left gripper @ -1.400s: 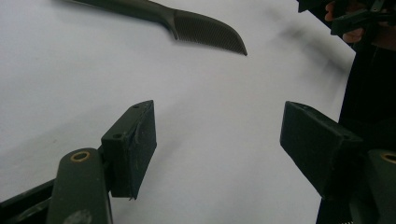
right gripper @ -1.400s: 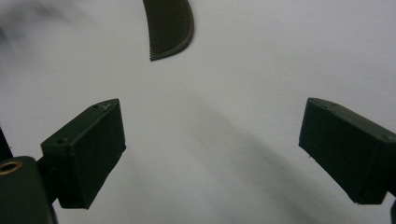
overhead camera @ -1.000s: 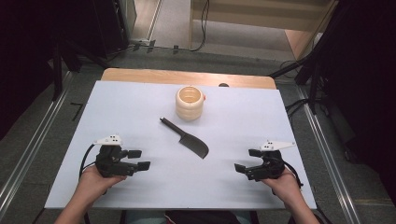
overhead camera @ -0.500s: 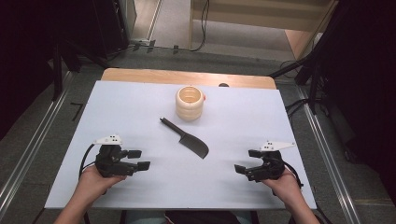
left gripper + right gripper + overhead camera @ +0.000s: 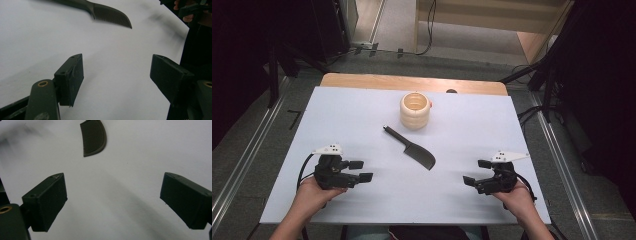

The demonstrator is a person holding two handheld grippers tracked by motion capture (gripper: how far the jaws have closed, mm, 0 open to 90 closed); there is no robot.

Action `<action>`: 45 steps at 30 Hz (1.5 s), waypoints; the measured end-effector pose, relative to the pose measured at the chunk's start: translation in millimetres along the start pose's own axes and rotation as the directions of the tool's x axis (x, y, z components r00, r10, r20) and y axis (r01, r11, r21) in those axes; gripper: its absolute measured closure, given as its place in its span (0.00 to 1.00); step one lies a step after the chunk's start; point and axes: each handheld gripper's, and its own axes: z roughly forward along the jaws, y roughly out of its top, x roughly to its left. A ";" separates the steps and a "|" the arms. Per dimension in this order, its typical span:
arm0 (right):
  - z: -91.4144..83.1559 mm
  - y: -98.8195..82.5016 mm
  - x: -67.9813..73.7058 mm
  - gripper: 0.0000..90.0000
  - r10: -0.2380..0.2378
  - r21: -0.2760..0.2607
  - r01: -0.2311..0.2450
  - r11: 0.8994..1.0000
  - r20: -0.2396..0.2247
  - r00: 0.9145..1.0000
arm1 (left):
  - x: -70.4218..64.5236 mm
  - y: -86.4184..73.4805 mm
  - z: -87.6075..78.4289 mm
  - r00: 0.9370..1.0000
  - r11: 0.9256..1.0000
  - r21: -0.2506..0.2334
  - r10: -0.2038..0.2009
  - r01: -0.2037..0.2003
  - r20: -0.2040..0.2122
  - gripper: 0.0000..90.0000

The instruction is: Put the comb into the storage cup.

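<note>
The left claw [image 5: 361, 170] rests low on the white bench [image 5: 337, 115] near its front left corner, jaws wide apart and holding nothing, pointing toward the middle. The right claw [image 5: 477, 172] sits near the front right, jaws likewise spread and empty, pointing inward. Between them, a little farther back, lies a dark comb [image 5: 410, 148], flat and slanted, well apart from both. Just behind its thin handle end stands a cream ribbed cup [image 5: 415, 111], upright.
</note>
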 end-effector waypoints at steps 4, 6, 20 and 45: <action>-0.8 0.1 0.3 0.06 -0.004 -0.010 0.004 1.000 -0.001 1.000 | 0.0 0.0 0.3 1.000 1.000 0.006 -0.001 0.001 -0.001 0.31; -0.6 0.1 0.4 0.06 -0.001 -0.008 0.001 1.000 -0.001 1.000 | 0.1 -0.2 0.0 1.000 1.000 0.003 -0.001 0.001 0.001 0.30; -4.4 0.5 3.9 0.06 -0.058 -0.077 0.057 0.995 -0.006 0.998 | 3.6 3.1 -1.2 1.000 1.000 -0.009 -0.014 0.014 -0.021 0.30; -5.3 -0.5 1.5 0.06 -0.018 -0.116 0.018 0.993 -0.001 1.000 | 8.7 29.2 5.4 0.997 1.000 -0.026 0.005 -0.007 -0.078 0.30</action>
